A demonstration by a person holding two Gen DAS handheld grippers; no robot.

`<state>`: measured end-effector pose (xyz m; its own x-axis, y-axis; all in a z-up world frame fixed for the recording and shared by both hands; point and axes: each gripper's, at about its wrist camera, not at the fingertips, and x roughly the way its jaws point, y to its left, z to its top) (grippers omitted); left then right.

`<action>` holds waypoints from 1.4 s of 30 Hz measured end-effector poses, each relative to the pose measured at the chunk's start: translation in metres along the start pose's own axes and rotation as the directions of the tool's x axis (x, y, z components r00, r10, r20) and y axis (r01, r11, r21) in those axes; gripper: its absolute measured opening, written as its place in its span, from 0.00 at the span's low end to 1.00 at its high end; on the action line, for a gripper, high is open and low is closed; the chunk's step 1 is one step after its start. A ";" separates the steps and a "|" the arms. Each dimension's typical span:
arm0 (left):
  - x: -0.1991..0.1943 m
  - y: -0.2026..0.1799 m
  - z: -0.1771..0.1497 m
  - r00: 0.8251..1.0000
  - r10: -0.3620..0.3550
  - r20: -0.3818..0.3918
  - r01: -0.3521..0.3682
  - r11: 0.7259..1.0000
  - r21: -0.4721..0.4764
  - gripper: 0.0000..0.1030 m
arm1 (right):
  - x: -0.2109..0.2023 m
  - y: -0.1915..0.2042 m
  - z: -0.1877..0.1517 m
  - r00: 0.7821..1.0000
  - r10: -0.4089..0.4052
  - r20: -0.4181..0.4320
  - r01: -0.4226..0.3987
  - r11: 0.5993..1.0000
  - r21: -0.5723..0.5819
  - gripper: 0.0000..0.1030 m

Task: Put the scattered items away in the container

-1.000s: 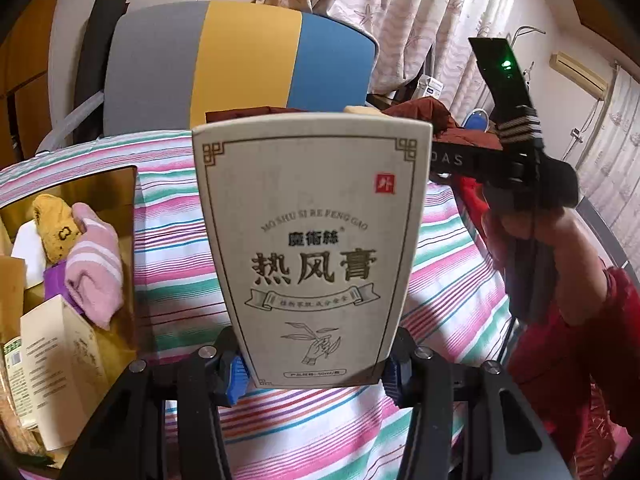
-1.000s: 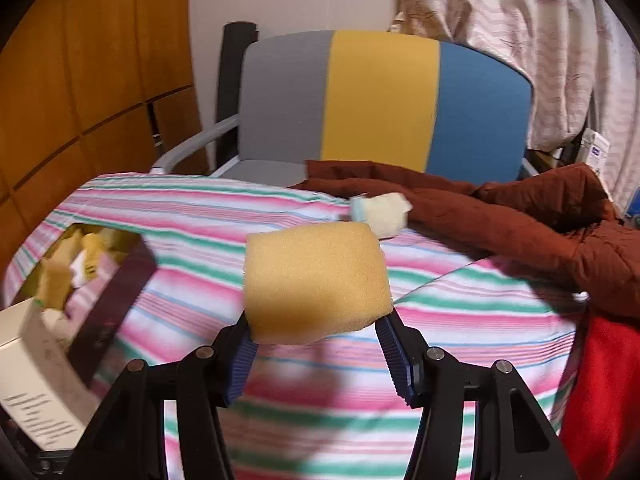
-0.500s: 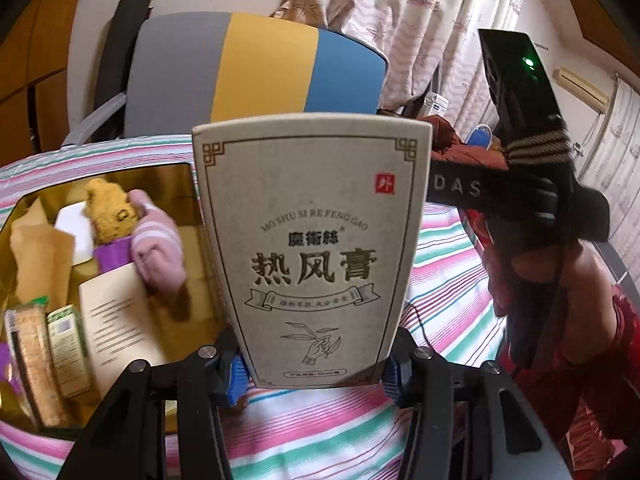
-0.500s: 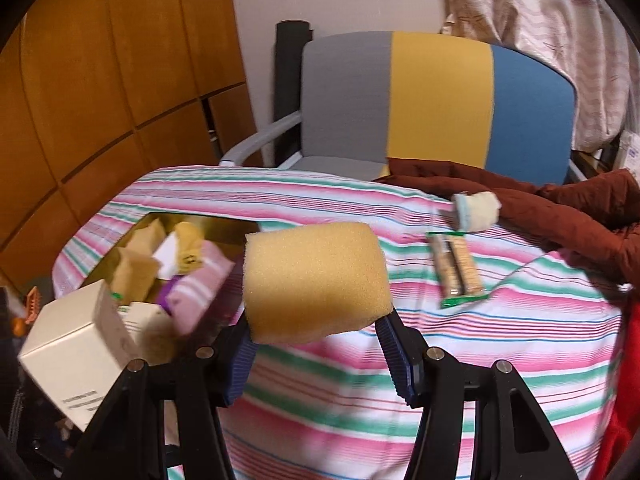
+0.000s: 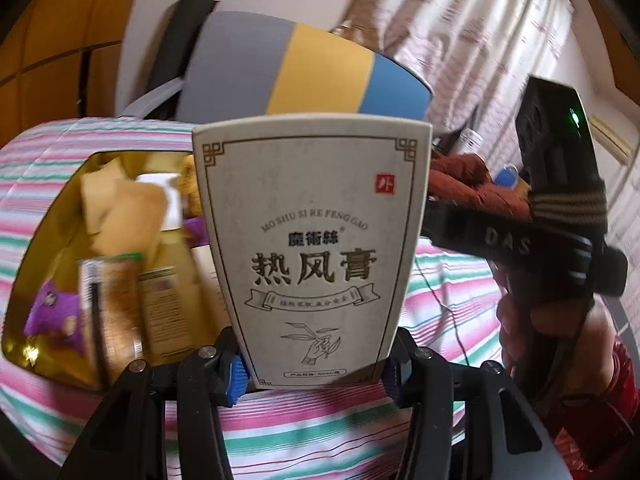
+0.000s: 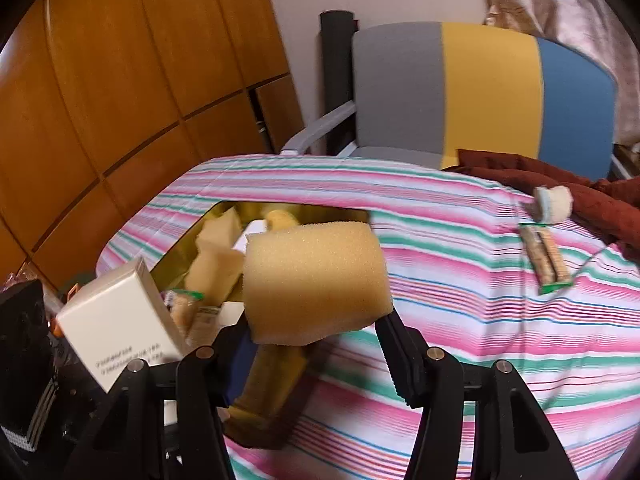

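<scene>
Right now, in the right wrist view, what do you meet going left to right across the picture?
White box → gold container → yellow sponge in the right gripper → snack bar packet on the striped cloth.

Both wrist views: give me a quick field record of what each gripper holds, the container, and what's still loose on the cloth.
left gripper: shut on the grey-white ointment box, held upright
right gripper: shut on the yellow sponge
container: gold-lined, open, already holds packets, small boxes and purple cloth items
loose on striped cloth: green-edged snack pack, small white roll
beyond the cloth: rust-brown jacket, chair
</scene>
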<state>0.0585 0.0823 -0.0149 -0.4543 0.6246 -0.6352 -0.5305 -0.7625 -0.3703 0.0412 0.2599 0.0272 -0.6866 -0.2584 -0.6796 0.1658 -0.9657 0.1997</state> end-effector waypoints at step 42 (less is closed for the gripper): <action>0.010 0.152 0.078 0.965 0.113 -0.236 -0.159 0.970 -0.185 0.55 | 0.089 0.064 0.024 0.992 0.023 -0.121 -0.023 1.000 0.004 0.77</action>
<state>-0.0828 -0.0139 -0.0246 -0.3293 0.4764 -0.8152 -0.3095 -0.8702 -0.3834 -0.0264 0.1753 -0.0039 -0.5921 -0.2817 -0.7550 0.1784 -0.9595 0.2181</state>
